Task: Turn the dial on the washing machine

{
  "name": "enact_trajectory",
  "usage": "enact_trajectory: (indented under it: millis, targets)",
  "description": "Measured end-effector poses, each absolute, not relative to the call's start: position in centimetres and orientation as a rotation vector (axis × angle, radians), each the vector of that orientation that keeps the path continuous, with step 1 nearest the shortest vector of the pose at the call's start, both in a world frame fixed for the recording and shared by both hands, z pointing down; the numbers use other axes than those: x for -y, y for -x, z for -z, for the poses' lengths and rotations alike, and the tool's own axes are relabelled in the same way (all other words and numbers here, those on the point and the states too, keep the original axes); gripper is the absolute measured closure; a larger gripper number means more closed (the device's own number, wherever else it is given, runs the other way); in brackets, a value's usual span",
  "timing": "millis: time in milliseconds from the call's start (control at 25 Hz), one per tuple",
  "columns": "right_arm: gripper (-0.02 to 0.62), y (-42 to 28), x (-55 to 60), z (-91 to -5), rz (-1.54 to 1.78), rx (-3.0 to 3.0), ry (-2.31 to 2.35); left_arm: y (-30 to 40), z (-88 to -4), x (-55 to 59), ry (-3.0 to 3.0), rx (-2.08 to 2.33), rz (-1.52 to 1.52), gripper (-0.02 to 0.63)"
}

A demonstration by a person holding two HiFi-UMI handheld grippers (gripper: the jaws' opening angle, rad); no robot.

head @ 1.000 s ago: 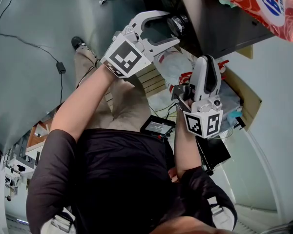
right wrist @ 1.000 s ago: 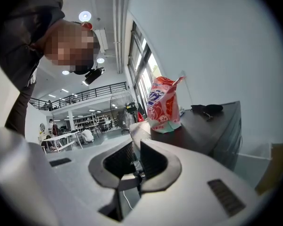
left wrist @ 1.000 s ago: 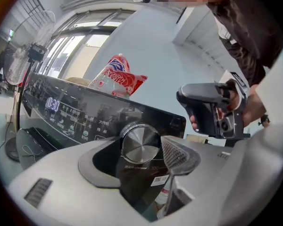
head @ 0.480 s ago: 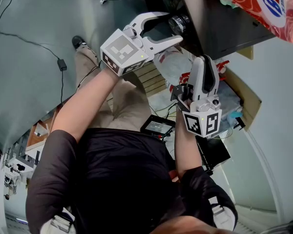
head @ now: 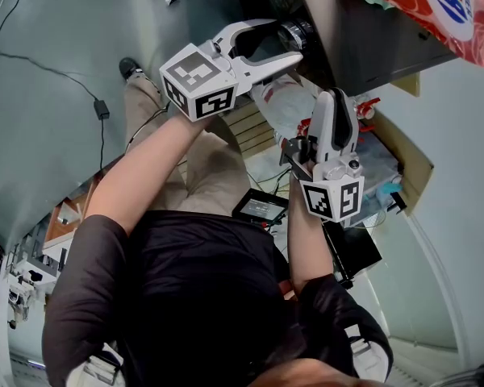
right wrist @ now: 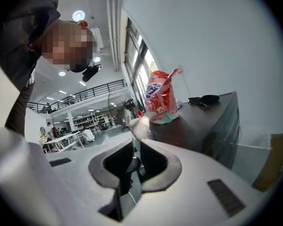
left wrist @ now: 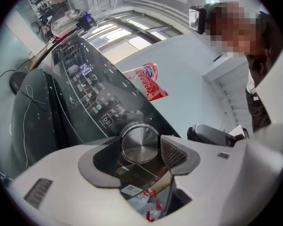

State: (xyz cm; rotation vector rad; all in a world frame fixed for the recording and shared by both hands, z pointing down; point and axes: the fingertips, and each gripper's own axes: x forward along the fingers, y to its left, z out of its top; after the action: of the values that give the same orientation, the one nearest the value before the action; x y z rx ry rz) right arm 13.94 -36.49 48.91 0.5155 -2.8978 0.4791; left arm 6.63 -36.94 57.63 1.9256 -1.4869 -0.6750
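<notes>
The washing machine's dark control panel (left wrist: 85, 88) carries a round silver dial (left wrist: 140, 142), also seen in the head view as the dial (head: 297, 32) at the top. My left gripper (head: 289, 40) reaches up to it with its two jaws on either side of the dial, and the right pad (left wrist: 173, 153) presses the dial's edge. My right gripper (head: 336, 97) is held upright below the machine's dark body (head: 363, 47), its jaws almost together with nothing between them. The same narrow slit of the right gripper (right wrist: 134, 161) is visible in the right gripper view.
A red and white detergent bag (head: 436, 6) lies on top of the machine. Below stand a cardboard box (head: 403, 156), a white plastic bag (head: 286, 107) and a small black device with a screen (head: 260, 208). A cable with an adapter (head: 101, 111) runs over the grey floor.
My left gripper has rolled about its own axis on the dial, so its marker cube now shows two faces. The right gripper has barely shifted.
</notes>
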Motion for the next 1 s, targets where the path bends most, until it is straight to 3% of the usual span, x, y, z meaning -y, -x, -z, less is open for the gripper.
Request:
enact_trajectory:
  millis: [1000]
  targets:
    - [0.545,-14.7,36.4,-50.1,-0.444,2.872,-0.537,-6.3,-58.6,36.9,-1.512,1.211,1.093,0.347]
